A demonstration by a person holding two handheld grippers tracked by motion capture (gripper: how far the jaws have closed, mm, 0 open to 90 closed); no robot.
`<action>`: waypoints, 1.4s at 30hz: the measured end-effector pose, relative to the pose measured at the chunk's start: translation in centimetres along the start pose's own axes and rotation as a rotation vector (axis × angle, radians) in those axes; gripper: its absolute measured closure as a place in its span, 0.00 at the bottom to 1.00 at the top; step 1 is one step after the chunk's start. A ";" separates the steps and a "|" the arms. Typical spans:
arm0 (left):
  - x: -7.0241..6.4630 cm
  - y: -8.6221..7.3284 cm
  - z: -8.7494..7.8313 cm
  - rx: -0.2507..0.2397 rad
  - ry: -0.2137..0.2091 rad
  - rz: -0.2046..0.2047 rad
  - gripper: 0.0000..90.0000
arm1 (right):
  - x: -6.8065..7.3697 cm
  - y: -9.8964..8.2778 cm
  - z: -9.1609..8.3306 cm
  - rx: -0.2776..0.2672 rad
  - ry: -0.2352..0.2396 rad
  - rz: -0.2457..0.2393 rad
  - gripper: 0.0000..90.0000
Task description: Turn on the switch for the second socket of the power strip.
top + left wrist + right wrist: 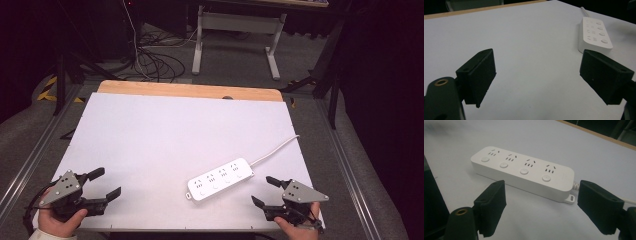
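A white power strip (220,179) with several sockets and round buttons lies on the white tabletop (170,135), right of centre near the front edge. Its white cord (275,149) runs off to the right rear. My right gripper (266,191) is held at the front right corner, open and empty, a short way from the strip's right end. In the right gripper view the strip (524,171) lies just beyond the spread jaws. My left gripper (105,183) is at the front left corner, open, nothing between its jaws. The left gripper view has the strip (595,35) far off at upper right.
The white board lies on a wooden table whose far edge (190,90) shows beyond it. Metal rails (350,165) run along both sides. Behind stand a desk frame (237,37) and a tangle of floor cables (155,62).
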State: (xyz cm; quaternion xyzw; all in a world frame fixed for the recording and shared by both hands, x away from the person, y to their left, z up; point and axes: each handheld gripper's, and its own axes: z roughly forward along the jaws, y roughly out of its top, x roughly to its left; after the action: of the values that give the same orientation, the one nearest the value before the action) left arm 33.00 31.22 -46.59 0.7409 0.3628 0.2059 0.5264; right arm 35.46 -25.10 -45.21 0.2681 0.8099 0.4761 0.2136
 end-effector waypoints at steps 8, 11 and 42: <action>-0.3 0.1 -0.1 0.004 -0.012 0.041 0.16 | 0.1 0.0 0.0 0.004 0.002 -0.006 0.26; -0.4 0.1 -0.2 0.003 -0.016 0.049 0.16 | 0.0 0.0 -0.1 -0.002 -0.003 -0.009 0.27; -0.7 0.4 -0.3 -0.003 0.015 0.079 0.14 | -0.3 3.0 -0.2 0.011 0.029 -0.012 0.46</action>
State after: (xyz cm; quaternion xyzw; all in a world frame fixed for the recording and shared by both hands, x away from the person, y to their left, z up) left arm 32.42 30.78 -46.09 0.7523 0.3371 0.2325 0.5161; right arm 36.27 -24.19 -42.47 0.2574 0.8172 0.4739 0.2033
